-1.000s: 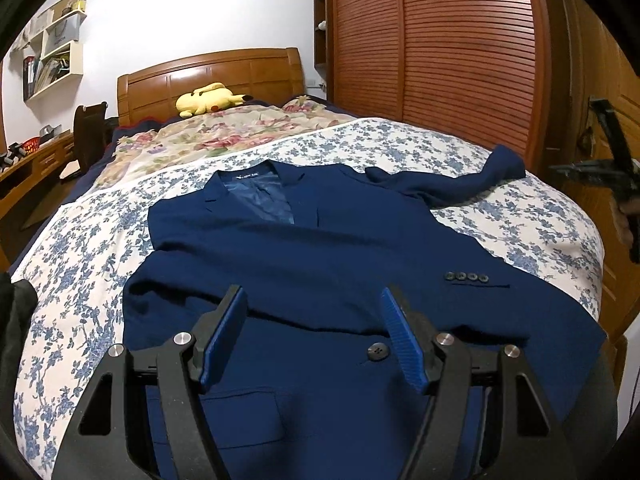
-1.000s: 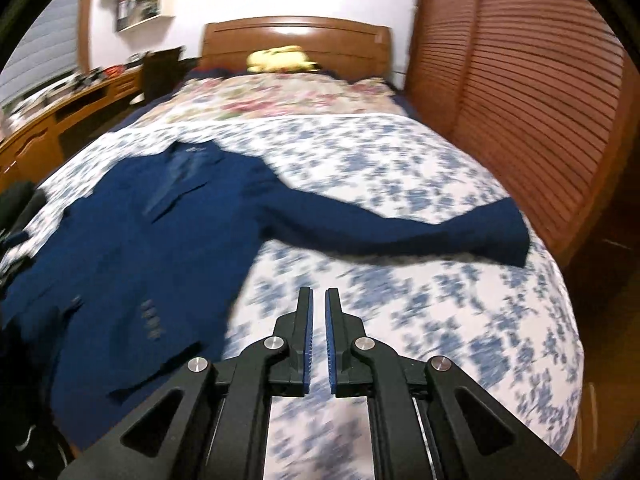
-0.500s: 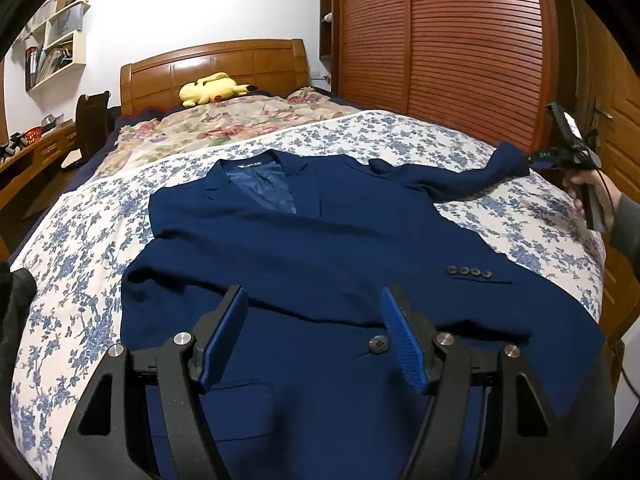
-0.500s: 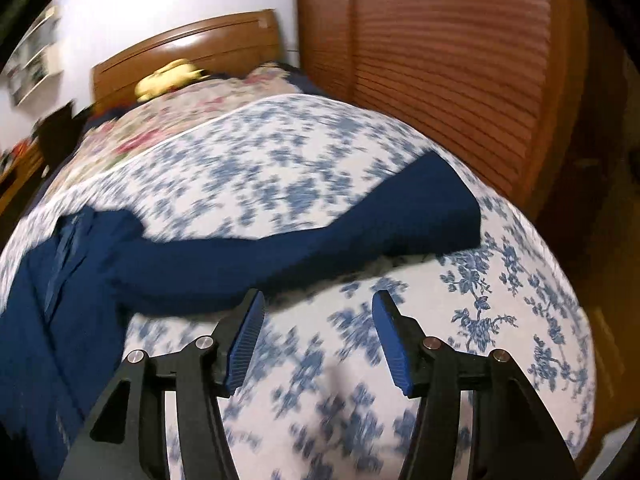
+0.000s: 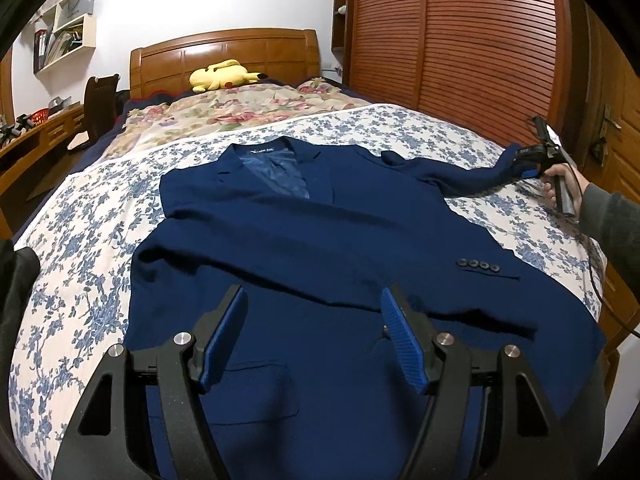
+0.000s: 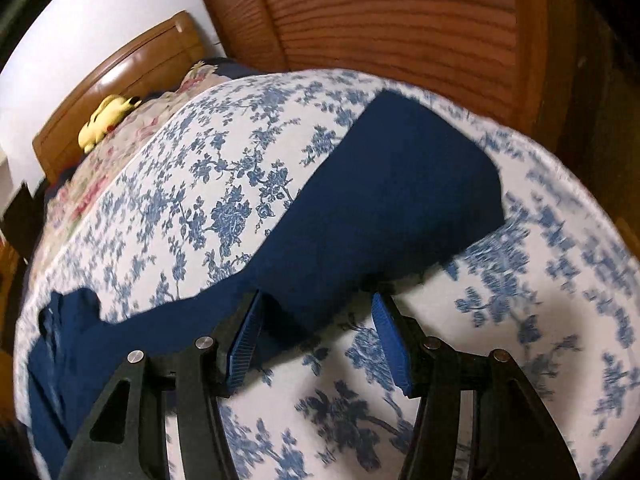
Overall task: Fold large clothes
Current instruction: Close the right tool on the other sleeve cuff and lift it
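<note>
The navy blue suit jacket (image 5: pixel 320 248) is lying face up and spread flat on the bed's white sheet with the blue flower print (image 5: pixel 80 232), collar towards the wooden headboard (image 5: pixel 224 52), where a yellow plush toy (image 5: pixel 224 76) is sitting. The left gripper (image 5: pixel 312 332) is hovering over the jacket's lower front, its blue-padded jaws standing wide apart and gripping nothing. One navy sleeve (image 6: pixel 392 208) is stretching out sideways towards the slatted wooden wardrobe doors (image 5: pixel 460 48). The right gripper (image 6: pixel 316 336) is pointing down at that sleeve near its cuff end, jaws parted around the sleeve's near edge, pads not pressing on it. A person's hand (image 5: pixel 562 188) is holding it from the bed's side.
</note>
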`<control>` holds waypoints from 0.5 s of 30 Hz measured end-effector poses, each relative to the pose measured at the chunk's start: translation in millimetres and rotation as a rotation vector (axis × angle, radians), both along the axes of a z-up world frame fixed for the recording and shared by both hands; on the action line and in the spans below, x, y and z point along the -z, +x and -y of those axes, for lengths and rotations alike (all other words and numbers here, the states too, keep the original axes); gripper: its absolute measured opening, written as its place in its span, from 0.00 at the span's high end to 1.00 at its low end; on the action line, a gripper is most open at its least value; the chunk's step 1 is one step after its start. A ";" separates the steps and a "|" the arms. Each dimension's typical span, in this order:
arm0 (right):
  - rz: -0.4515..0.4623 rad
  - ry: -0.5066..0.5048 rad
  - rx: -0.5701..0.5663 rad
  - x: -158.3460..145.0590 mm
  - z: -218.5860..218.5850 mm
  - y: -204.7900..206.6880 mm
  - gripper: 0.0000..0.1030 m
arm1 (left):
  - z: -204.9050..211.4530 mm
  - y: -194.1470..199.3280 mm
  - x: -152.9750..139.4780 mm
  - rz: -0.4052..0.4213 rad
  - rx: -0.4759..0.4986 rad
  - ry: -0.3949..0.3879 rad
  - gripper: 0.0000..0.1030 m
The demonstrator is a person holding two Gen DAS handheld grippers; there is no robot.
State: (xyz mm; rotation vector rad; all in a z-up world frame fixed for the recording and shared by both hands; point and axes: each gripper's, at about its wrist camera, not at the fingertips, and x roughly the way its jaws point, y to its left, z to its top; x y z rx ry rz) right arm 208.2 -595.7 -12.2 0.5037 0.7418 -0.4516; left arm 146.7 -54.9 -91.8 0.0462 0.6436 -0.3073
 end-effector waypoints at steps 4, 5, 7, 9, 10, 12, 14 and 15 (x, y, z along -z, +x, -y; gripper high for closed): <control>0.000 0.037 0.015 6.4 9.1 9.1 0.44 | -1.8 0.8 0.0 -0.004 0.002 -0.009 0.32; -0.010 0.031 0.013 9.1 8.9 11.3 0.44 | -1.4 0.9 0.3 -0.006 0.003 -0.007 0.32; -0.017 0.019 0.004 12.6 9.6 16.6 0.46 | -0.1 1.9 0.9 -0.009 0.006 -0.004 0.32; -0.016 0.012 -0.027 12.6 10.0 20.8 0.90 | 1.7 2.6 1.7 -0.011 0.012 -0.001 0.32; -0.022 0.008 -0.053 12.7 7.0 22.9 0.94 | 2.0 3.3 1.5 -0.011 0.014 0.001 0.32; -0.013 -0.045 -0.090 4.0 -2.1 21.8 0.95 | 3.6 4.5 0.4 -0.008 0.018 0.002 0.32; 0.041 -0.080 -0.130 -11.9 -12.5 15.9 0.96 | 3.3 5.6 -1.0 -0.006 0.020 -0.004 0.32; 0.062 -0.096 -0.145 -19.4 -18.1 12.7 0.96 | 3.4 6.1 -2.1 -0.004 0.023 -0.011 0.32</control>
